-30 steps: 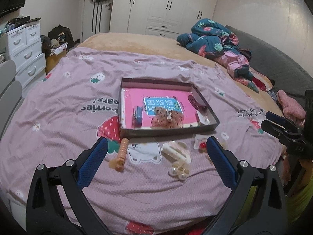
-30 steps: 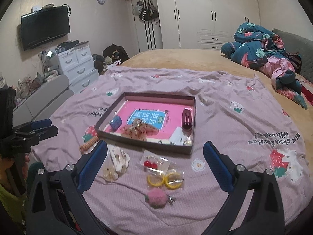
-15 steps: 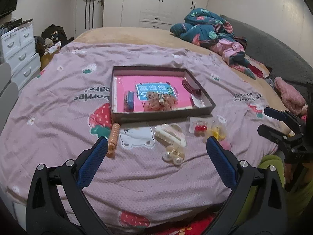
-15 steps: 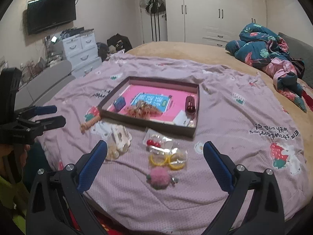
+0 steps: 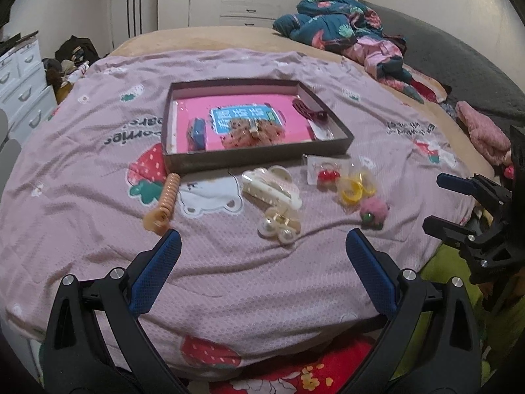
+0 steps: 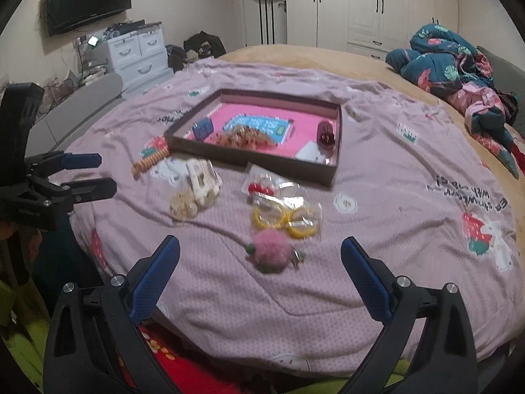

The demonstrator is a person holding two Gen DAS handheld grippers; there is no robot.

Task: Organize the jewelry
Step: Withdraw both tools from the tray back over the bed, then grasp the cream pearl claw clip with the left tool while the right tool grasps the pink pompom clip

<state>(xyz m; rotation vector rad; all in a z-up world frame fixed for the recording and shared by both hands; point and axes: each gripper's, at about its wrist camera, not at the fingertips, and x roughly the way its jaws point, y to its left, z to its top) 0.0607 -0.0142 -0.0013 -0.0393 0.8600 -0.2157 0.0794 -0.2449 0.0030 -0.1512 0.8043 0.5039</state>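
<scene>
Two hand-held grippers hover at the near edge of a bed spread with a lilac strawberry-print quilt [image 5: 82, 151], both empty and with jaws spread wide. The left gripper [image 5: 262, 252] looks up the quilt toward a shallow dark-brown cardboard tray with a pink floor [image 5: 259, 156], which already holds a blue clip [image 5: 196, 133], a brown beaded piece [image 5: 252, 131] and a maroon clip [image 5: 310, 111].

Six pieces lie loose on the quilt between the tray's near wall and the bed's near edge: an orange spiral hair tie [image 5: 164, 202], a cream claw clip [image 5: 270, 187], a pearl hair clip [image 5: 279, 225], a clear packet of red cherry earrings [image 5: 326, 172], a clear packet of yellow hoops [image 5: 356, 190] and a fluffy pink pompom [image 5: 374, 210].

The right gripper [image 6: 261, 256], seen at the right of the left camera, points almost straight at the pompom [image 6: 270, 254], which sits just beyond its open fingertips and nearest the bed's edge; the hoops [image 6: 283, 220] lie just behind it. That makes the right hand the likelier one for the pompom, by a short forward reach. The hair tie, whose long axis runs toward the tray's near left corner, lies closest ahead of the left gripper's left finger [image 5: 157, 272].
</scene>
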